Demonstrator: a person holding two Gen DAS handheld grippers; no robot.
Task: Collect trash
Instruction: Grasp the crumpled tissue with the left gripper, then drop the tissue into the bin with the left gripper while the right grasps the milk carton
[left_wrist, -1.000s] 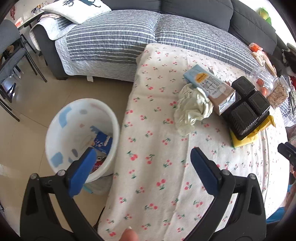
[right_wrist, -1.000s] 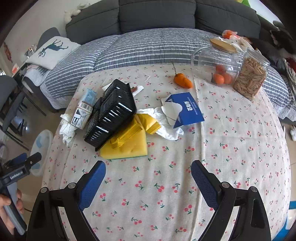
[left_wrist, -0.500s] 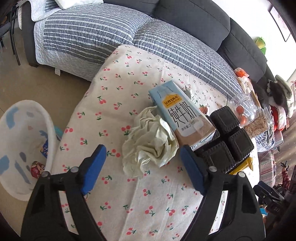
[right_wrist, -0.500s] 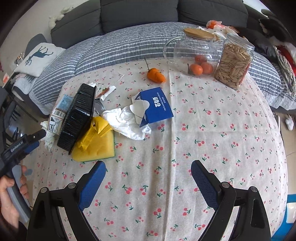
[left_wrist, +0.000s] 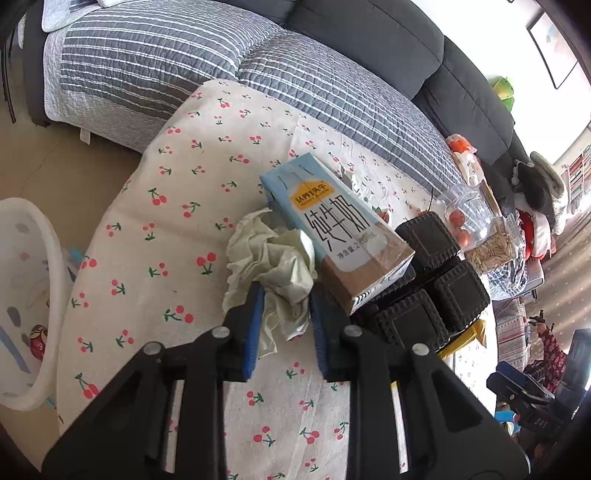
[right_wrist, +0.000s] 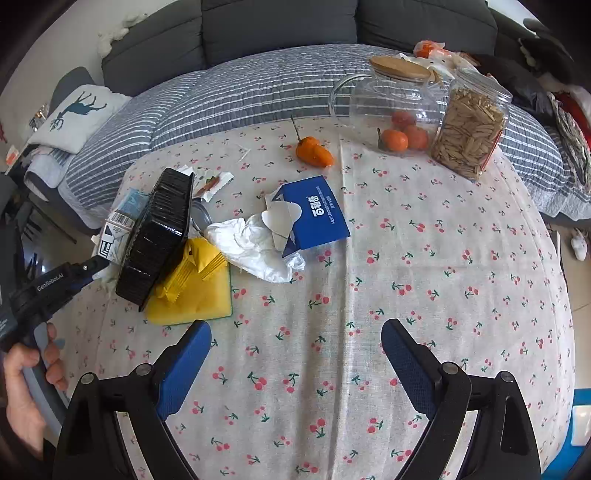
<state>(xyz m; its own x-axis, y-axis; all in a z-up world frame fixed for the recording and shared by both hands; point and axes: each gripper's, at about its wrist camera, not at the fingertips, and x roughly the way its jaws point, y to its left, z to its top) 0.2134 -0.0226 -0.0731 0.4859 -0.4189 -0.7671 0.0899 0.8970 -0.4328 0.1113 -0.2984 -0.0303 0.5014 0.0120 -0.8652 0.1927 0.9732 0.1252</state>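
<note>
My left gripper (left_wrist: 286, 310) is shut on a crumpled pale paper wad (left_wrist: 273, 258) that lies on the cherry-print tablecloth (left_wrist: 177, 206), beside a blue milk carton (left_wrist: 332, 229). The white trash bin (left_wrist: 26, 295) stands on the floor at the left, with wrappers inside. My right gripper (right_wrist: 295, 354) is open and empty above the cloth. Ahead of it lie a white crumpled tissue (right_wrist: 255, 247), a blue tissue box (right_wrist: 314, 214), a yellow wrapper (right_wrist: 195, 284) and a black plastic tray (right_wrist: 159, 236). The left gripper also shows at the left edge of the right wrist view (right_wrist: 88, 269).
A glass jar of oranges (right_wrist: 399, 110), a jar of seeds (right_wrist: 469, 129) and an orange pepper (right_wrist: 314, 155) stand at the table's far side. A striped grey sofa (left_wrist: 184, 62) runs behind the table. Small wrappers (right_wrist: 210, 181) lie behind the tray.
My left gripper moved from above the bin to the paper wad and closed on it. My right gripper stayed open and shifted slightly forward over the table.
</note>
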